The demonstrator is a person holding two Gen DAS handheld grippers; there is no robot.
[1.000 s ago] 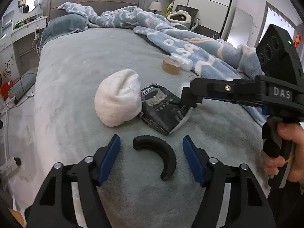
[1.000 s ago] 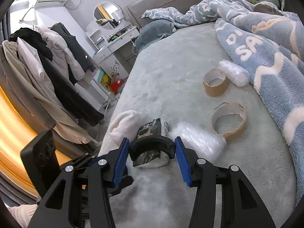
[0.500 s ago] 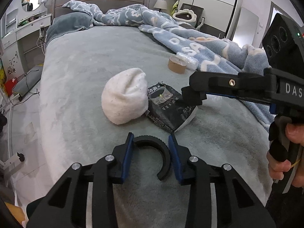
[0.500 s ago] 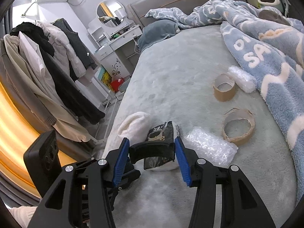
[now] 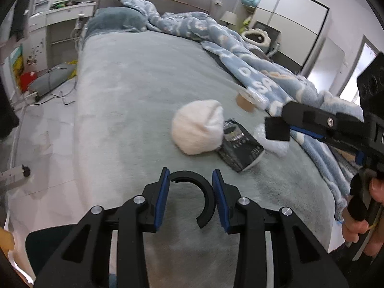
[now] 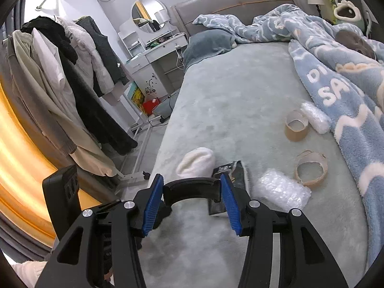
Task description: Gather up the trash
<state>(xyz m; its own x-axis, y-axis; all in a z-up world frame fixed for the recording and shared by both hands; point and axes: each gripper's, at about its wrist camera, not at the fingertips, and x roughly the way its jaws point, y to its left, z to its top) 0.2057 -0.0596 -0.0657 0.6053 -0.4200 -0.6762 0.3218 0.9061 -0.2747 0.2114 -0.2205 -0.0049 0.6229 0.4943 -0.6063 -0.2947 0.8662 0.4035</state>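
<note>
Trash piece, black C-shaped ring [image 5: 192,187]: now clamped and lifted by left gripper [image 5: 190,193].
1 s ago its jaws straddled the ring wide open on the bed [image 5: 134,91]; now closed on it. Right gripper [image 6: 192,198] pinches a second black arc [image 6: 191,188]. Black packet [image 5: 240,147], bubble wrap [image 6: 279,192], tape cores [image 6: 310,168] remain uncollected.

Left tool [image 5: 190,192], right tool [image 6: 192,198] apparently both clamped.
</note>
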